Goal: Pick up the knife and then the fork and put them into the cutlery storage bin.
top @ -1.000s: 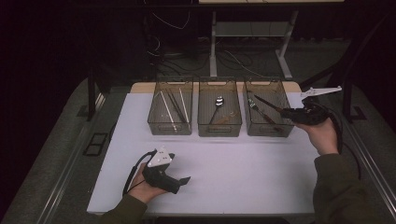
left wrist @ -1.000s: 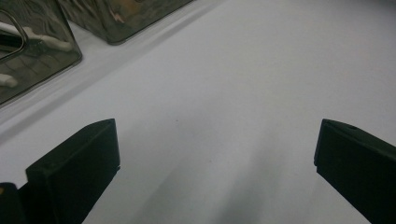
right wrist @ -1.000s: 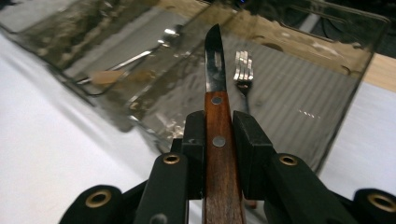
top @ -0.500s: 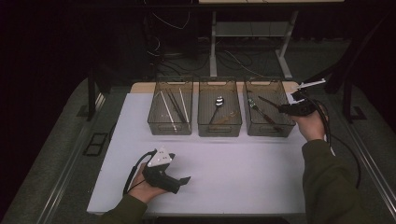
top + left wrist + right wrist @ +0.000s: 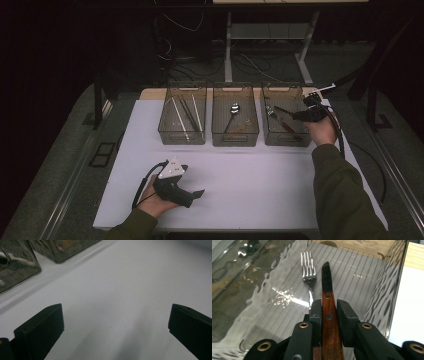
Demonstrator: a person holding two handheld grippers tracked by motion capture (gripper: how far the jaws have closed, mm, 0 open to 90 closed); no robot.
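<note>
High view: looks down on a white table sheet (image 5: 250, 175) with three clear bins in a row at its far edge. Finds the left gripper (image 5: 197, 192) lying low near the front edge, in the same place as a second ago, well apart from every bin. Finds the right gripper (image 5: 300, 116) shifted since then, from beside the far right corner of the sheet to above the right bin (image 5: 285, 142), with a knife (image 5: 285, 111) reaching out over that bin towards a fork (image 5: 270, 111) lying inside. Notes a spoon (image 5: 234, 107) in the middle bin (image 5: 235, 140) and long thin sticks (image 5: 182, 112) in the left bin (image 5: 182, 139), all untouched. Left gripper view: faces bare white sheet past the left gripper (image 5: 115, 327), jaws spread wide with nothing between, and catches a corner of a bin (image 5: 17, 267) at upper left. Right gripper view: looks along the right gripper (image 5: 329, 307), jaws drawn in tight on the wooden riveted handle of the knife (image 5: 327, 280), dark blade pointing ahead just beside the fork (image 5: 308, 267) and above the ribbed floor of the right bin (image 5: 387, 290); cannot tell whether touching the floor. Suggests, as a judgement, sorting cutlery by kind, with the knife now over its bin and only lowering and letting go remaining.
</note>
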